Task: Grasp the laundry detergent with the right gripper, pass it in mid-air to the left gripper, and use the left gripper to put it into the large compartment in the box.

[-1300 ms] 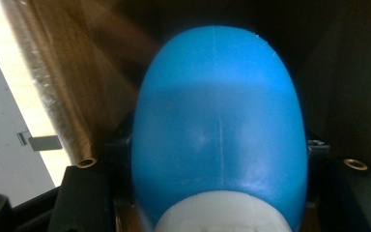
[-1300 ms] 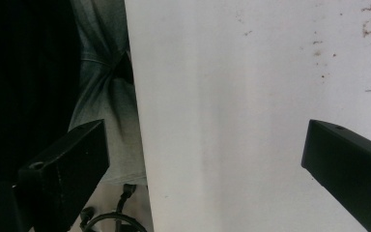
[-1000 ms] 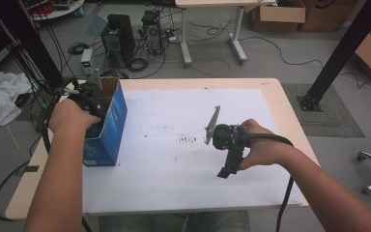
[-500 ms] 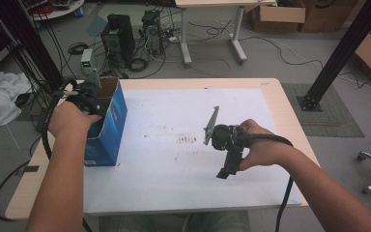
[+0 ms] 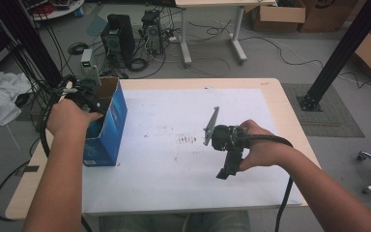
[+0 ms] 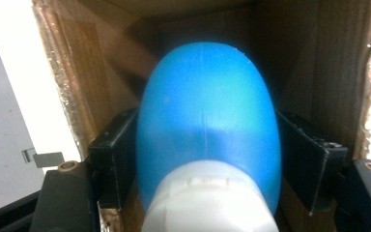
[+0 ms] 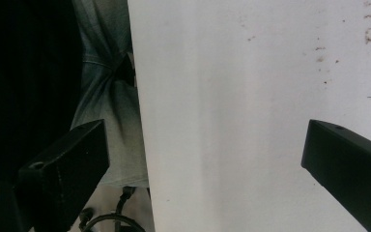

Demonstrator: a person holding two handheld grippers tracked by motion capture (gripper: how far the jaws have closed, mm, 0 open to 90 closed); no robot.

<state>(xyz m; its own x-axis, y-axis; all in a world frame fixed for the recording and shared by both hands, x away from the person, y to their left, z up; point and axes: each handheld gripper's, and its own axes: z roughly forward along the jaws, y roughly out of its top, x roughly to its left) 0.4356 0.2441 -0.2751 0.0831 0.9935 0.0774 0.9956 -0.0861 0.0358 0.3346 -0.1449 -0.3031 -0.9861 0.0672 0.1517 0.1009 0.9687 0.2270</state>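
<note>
A blue rounded bulb with a white base (image 6: 205, 96) sits between the jaws of my left gripper (image 6: 205, 145), down inside a blue cardboard box (image 5: 108, 130) with a brown interior. The left gripper's jaws have just been opening; they flank the bulb closely and no longer squeeze it. In the high view the left gripper (image 5: 84, 96) reaches into the box's open top at the table's left. My right gripper (image 5: 224, 166) lies low over the white paper (image 5: 174, 159) right of centre. Its jaws (image 7: 203, 140) stand wide open with nothing between them.
The box stands at the left edge of the wooden table (image 5: 290, 121). Small brown marks (image 5: 188, 140) dot the paper's middle. Beyond the table are computer towers (image 5: 118, 36), cables, another desk and cardboard boxes (image 5: 278, 14). A black post (image 5: 340, 53) rises at the right.
</note>
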